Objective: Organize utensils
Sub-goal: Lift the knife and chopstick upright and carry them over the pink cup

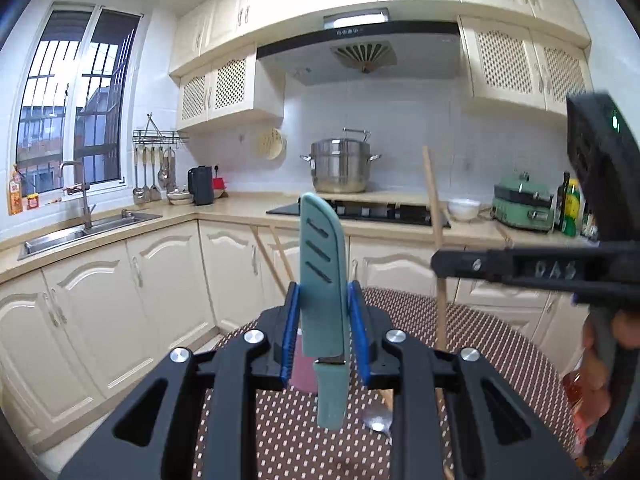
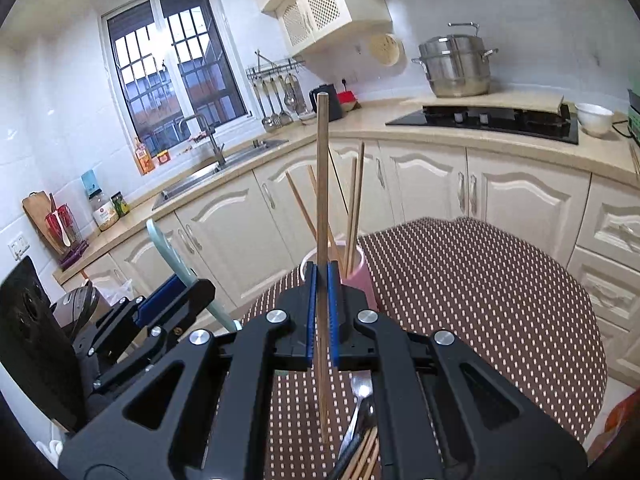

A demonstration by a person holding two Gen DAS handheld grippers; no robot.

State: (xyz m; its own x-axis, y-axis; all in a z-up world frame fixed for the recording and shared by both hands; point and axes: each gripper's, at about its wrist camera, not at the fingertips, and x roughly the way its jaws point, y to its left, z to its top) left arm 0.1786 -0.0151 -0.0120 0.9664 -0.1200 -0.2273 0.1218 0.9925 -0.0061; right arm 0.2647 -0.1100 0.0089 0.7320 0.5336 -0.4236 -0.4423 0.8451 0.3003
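Left claw (image 1: 323, 312) is pinching a teal sheathed knife (image 1: 322, 280) upright while right claw (image 2: 322, 304) clamps a single chopstick (image 2: 322, 200), spoon (image 2: 362, 404) on the dotted bench (image 2: 480, 300) below, pink holder (image 2: 360, 276) with more chopsticks beyond.
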